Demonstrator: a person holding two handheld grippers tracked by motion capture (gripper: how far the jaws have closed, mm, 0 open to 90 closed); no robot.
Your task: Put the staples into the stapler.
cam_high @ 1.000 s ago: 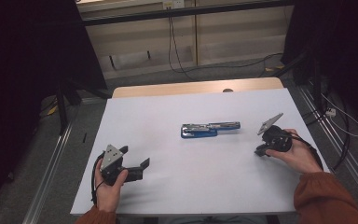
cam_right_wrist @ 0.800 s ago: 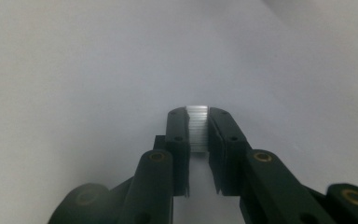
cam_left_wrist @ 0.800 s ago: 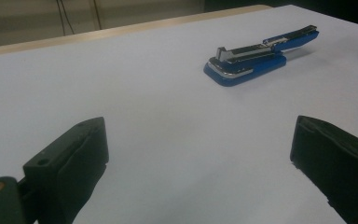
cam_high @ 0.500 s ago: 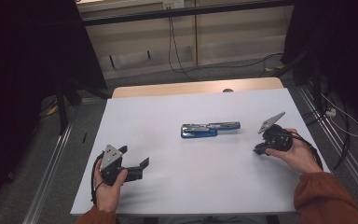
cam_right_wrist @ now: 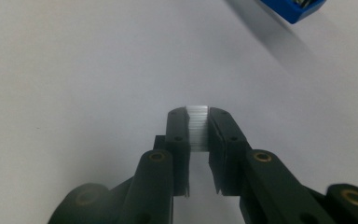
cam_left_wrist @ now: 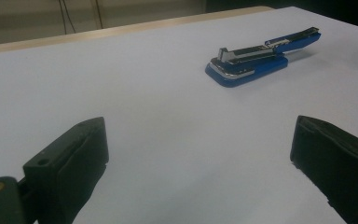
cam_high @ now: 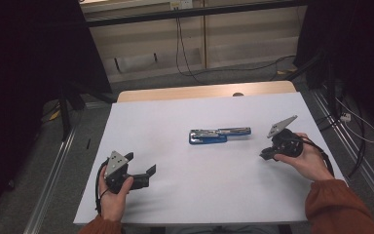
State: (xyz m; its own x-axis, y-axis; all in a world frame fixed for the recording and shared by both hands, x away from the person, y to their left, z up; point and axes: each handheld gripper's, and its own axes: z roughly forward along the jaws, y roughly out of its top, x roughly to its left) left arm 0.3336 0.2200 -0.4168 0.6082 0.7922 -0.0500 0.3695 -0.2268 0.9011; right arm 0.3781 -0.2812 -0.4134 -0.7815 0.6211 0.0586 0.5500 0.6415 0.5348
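— What's the biggest thing there?

— The white table point(cam_high: 175, 126), with a strip of bare wood along its far edge. Both grippers sit low over the near half of it.

— And on it?

— A blue stapler point(cam_high: 219, 135), swung open so its chrome magazine lies out flat. It rests well ahead of the left gripper point(cam_high: 143, 171) and off to that gripper's right; from the right gripper point(cam_high: 267, 155) it lies just beyond the jaws, toward the person's left.

— The left gripper?

— Held in the left hand point(cam_high: 111, 197), jaws spread wide with bare table between them — nothing held.

— The right one?

— In the right hand point(cam_high: 308, 161), its jaws pressed onto a small strip of staples point(cam_right_wrist: 198, 127), pale and ribbed, pinched between the fingertips point(cam_right_wrist: 177, 126) — the smallest thing here.
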